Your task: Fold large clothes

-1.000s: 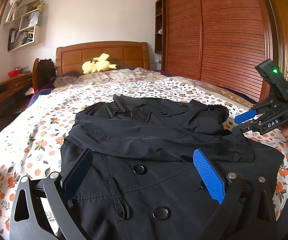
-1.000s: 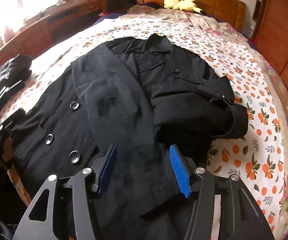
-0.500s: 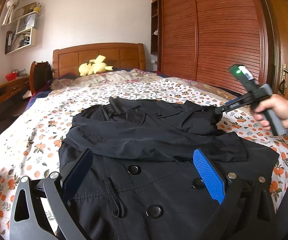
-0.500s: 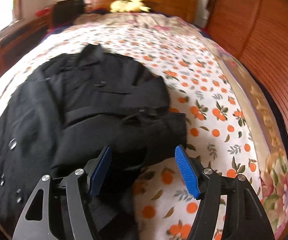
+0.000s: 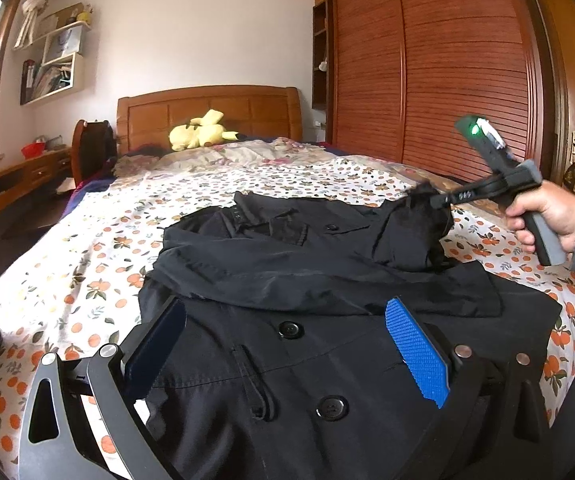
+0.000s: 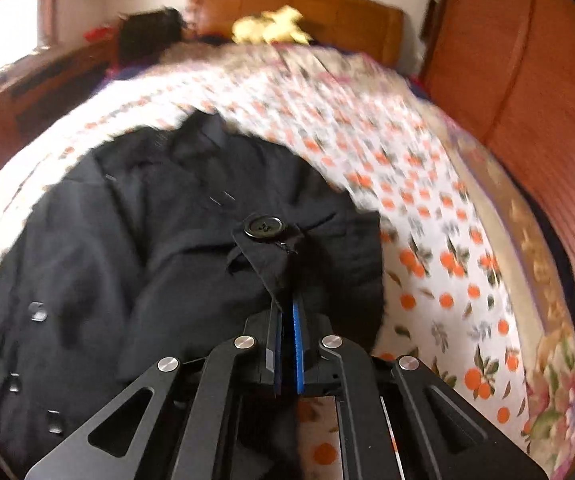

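A black buttoned coat (image 5: 287,280) lies spread on the bed, one sleeve folded across its chest. My left gripper (image 5: 287,344) is open and empty, low over the coat's buttoned front. My right gripper (image 6: 286,320) is shut on the cuff of the coat's other sleeve (image 6: 275,252), just below its button. In the left wrist view the right gripper (image 5: 439,202) holds that sleeve (image 5: 411,232) lifted off the bed at the coat's right side.
The bed (image 5: 87,260) has an orange-print sheet and a wooden headboard (image 5: 207,108) with a yellow plush toy (image 5: 199,134). A slatted wooden wardrobe (image 5: 447,80) stands along the right. A desk (image 5: 7,176) and chair (image 5: 91,152) stand at the left.
My right gripper moved from over the coat's middle to its right sleeve, closed on the cuff and lifted it. My left gripper stayed open over the coat front.
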The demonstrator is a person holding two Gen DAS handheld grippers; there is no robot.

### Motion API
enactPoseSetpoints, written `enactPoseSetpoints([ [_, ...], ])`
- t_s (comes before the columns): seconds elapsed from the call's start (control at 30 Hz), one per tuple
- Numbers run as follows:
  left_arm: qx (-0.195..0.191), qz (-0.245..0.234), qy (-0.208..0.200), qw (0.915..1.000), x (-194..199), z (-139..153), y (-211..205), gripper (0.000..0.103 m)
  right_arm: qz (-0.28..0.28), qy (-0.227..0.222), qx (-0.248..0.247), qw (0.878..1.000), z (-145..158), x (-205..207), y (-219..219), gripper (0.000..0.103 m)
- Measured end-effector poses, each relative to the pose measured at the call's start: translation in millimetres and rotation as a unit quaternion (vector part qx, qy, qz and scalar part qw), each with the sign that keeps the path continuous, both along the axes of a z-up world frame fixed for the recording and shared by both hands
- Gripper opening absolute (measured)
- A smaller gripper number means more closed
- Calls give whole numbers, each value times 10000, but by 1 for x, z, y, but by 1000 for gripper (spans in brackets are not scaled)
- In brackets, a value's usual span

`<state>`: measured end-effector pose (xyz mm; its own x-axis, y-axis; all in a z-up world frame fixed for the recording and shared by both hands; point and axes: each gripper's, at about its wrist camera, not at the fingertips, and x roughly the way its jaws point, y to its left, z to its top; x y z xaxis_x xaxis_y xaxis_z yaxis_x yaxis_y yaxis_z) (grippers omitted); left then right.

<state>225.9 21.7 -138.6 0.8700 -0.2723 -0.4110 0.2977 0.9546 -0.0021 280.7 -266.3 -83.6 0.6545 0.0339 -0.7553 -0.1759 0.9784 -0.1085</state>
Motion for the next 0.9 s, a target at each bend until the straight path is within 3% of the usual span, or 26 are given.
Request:
enactPoseSetpoints([
  [0.3, -54, 134, -85, 9999, -6, 7, 13, 101, 1304, -315, 56, 9909, 46, -59, 97, 7],
  [0.57, -124, 275, -127, 9995, -15, 11, 30, 101, 1590, -215, 295, 9866, 56, -89, 124, 17],
  [0.67, -127, 296, -116, 9994, -17, 11, 34, 101, 1618, -106, 368, 9861, 54, -102, 125, 26],
  [0.73, -124, 305, -119, 9994, -17, 11, 35, 101, 1604, -60, 299, 9866, 50, -110, 127, 43],
  [0.9, -192, 289, -133, 9993, -17, 14, 33, 101, 1590, 158, 1, 9871, 27, -124, 128, 53],
])
